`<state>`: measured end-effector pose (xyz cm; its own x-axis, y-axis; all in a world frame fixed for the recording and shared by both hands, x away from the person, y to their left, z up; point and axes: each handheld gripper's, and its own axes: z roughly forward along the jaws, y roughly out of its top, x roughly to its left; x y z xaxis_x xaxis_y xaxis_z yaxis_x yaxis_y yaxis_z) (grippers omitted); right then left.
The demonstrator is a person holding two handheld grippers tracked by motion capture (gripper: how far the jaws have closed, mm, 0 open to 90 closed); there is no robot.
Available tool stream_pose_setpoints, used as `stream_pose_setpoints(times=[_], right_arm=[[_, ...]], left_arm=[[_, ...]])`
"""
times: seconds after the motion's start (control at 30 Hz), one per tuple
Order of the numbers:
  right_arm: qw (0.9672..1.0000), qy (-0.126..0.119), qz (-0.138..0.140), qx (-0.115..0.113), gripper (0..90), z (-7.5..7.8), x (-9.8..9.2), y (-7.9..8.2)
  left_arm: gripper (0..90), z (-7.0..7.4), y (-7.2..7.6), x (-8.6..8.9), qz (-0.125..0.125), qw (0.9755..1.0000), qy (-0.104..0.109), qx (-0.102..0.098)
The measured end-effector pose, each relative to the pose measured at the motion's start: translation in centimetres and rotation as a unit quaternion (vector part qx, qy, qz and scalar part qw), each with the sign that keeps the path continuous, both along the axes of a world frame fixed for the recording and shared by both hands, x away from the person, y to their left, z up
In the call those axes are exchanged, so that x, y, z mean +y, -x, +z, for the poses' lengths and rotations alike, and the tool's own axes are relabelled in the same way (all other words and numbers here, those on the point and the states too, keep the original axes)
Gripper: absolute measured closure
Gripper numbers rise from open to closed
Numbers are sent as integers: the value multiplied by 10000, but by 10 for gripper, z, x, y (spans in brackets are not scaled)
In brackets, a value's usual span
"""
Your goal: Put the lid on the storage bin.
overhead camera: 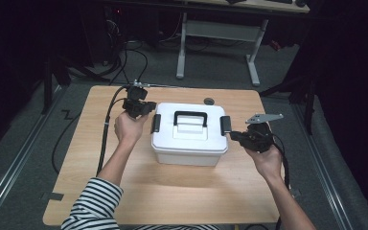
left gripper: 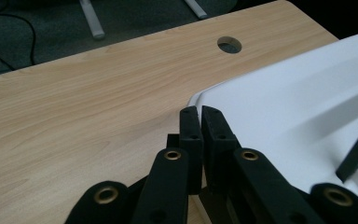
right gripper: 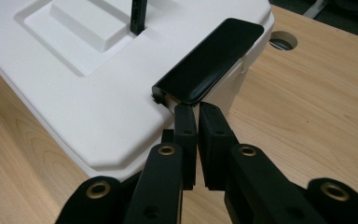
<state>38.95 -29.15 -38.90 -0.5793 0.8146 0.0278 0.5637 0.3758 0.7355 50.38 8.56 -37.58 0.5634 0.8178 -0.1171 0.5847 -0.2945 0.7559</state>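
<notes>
Your right gripper has its jaws nearly closed with nothing between them — the tips sit just under the lower edge of the black latch on that end of the white box. Your left gripper is likewise all but closed and empty, its tips at the box's lid corner, near the opposite latch. The box sits mid-table, lid on, black handle on top — one hand at each end.

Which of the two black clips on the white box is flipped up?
The right clip, by the right gripper. In the right gripper view it tilts up off the white box; those shut jaws point at its lower edge. The left clip looks flat.
</notes>
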Motion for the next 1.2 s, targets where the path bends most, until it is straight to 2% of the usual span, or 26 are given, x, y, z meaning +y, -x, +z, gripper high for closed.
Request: stream_pose_setpoints(times=[0.2, 0.4, 0.5, 0.8, 1.1, 1.2], right_arm=[[9999, -42, -65, -82, 809, 2, -5, 4], [9992, -207, -115, -330, 781, 9, -10, 11], [9990, -137, -67, -414, 772, 13, -5, 12], [9990, 28, -91, -448, 739, 15, 20, -7], [9990, 273, -201, -288, 724, 9, 27, -23], [9988, 313, -234, -309, 719, 7, 29, -26]], left_arm=[[839, 5, 10, -3, -129, 9998, 15, -121], [818, 1, 10, -8, -196, 9998, -18, -64], [818, -1, 9, -10, -205, 9998, -43, -43], [826, -5, 5, -14, -181, 9998, -37, -22], [851, -5, 1, -24, -222, 9995, -194, -124], [856, -5, 1, -26, -223, 9994, -228, -155]])
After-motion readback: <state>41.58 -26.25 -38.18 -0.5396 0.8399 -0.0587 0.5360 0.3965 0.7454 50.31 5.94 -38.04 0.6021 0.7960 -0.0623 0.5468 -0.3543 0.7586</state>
